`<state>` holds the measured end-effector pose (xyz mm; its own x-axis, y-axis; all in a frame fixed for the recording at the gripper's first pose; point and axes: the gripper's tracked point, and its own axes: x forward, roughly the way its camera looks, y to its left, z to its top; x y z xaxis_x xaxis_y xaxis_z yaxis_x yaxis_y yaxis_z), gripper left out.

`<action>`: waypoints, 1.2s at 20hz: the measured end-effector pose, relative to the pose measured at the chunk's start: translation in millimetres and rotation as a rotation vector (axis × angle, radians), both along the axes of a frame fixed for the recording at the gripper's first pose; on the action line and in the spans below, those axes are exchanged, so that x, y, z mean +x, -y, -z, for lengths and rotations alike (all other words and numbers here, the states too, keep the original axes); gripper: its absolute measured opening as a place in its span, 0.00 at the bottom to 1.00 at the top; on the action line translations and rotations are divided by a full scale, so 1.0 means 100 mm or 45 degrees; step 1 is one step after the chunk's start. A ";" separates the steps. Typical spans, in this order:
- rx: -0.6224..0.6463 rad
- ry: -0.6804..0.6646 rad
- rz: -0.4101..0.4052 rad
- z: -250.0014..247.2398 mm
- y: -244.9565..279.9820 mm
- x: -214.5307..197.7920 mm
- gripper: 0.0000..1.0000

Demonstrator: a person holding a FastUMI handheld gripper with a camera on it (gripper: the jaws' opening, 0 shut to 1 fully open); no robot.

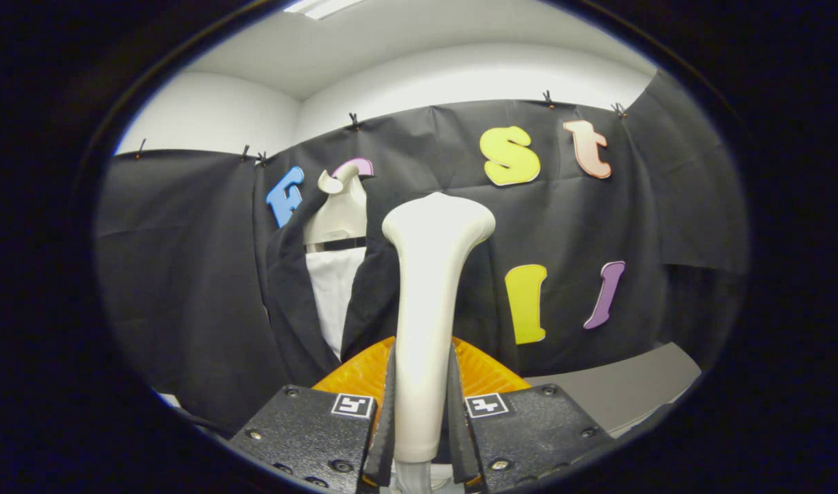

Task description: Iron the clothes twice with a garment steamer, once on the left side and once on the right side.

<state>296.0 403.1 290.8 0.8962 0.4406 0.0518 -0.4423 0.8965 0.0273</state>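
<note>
Cream steamer handle [429, 302] stands upright at frame centre, pinched by our tongs [422, 412]; we see dark jacket [282, 309] over white shirt [333, 295] centre-left, orange base [484, 370] behind.

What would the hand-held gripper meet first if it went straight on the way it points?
Probably the dark jacket on the mannequin, or the black cloth wall beside it; depth is unclear. The hand-held gripper is shut on the steamer.

The hand-held gripper [422, 405] points forward at the level, both fingers [385, 412] pressed against the steamer handle [426, 309].
</note>
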 end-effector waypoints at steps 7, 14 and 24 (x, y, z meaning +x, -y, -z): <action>-0.082 -0.052 -0.012 0.39 -0.10 0.03 0.35; -0.160 -0.119 -0.015 0.84 -0.09 0.00 0.35; -0.244 -0.255 0.008 1.57 -0.03 -0.05 0.35</action>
<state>290.7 406.1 133.7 0.8830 0.4196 -0.2104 -0.4396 0.8964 -0.0572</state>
